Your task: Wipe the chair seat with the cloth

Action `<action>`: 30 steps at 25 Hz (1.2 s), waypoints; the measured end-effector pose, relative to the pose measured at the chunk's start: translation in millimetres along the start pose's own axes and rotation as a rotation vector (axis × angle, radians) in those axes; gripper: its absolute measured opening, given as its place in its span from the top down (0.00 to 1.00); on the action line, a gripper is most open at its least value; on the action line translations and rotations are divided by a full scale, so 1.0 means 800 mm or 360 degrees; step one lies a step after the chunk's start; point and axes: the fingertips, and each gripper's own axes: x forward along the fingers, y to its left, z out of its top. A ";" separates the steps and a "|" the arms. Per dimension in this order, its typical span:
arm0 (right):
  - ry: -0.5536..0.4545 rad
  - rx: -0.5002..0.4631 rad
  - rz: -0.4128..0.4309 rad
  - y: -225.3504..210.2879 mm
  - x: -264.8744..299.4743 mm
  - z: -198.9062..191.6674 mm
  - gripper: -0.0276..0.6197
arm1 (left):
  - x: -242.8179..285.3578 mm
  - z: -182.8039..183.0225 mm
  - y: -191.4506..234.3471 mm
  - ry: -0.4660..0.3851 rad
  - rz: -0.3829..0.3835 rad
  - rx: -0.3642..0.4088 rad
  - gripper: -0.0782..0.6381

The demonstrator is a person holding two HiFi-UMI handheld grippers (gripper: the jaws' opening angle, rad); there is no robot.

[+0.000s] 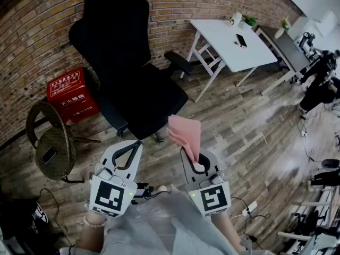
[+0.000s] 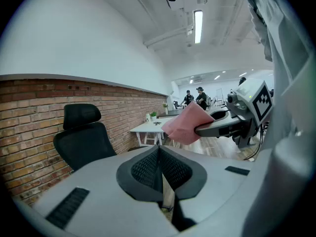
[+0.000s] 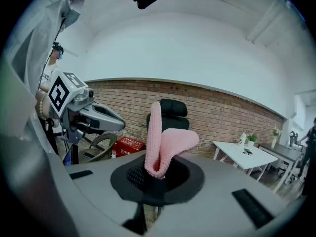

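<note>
Right gripper (image 1: 192, 157) pinched the pink cloth (image 1: 186, 134) by one folded end, jaws pressed on it. The rest of the cloth stood up loose past the jaws. In the right gripper view the cloth (image 3: 165, 144) sat deep between the pads of the gripper (image 3: 157, 174), with one flap upright and one curled to the right.

Left gripper (image 1: 138, 143) had its jaws pressed together on nothing. The left gripper view showed the pads (image 2: 170, 169) meeting in a line.

Both grippers were held side by side on the near side of the black chair (image 1: 119, 47). The cloth was up in the air at the near right edge of the seat (image 1: 151, 100). Whether it touched the seat, I could not tell.

The chair stood on a wood floor (image 1: 239, 126) against a brick wall (image 1: 32, 31). A red box (image 1: 68, 92) stood left of it by the wall. A wicker stool (image 1: 53, 145) stood nearer, also on the left. A white desk (image 1: 226, 47) was far right with a phone (image 1: 240, 40) on it.
</note>
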 end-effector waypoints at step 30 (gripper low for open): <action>0.0074 0.0103 -0.0217 0.049 0.027 -0.006 0.87 | -0.023 -0.034 0.048 -0.0070 -0.0158 0.0049 0.87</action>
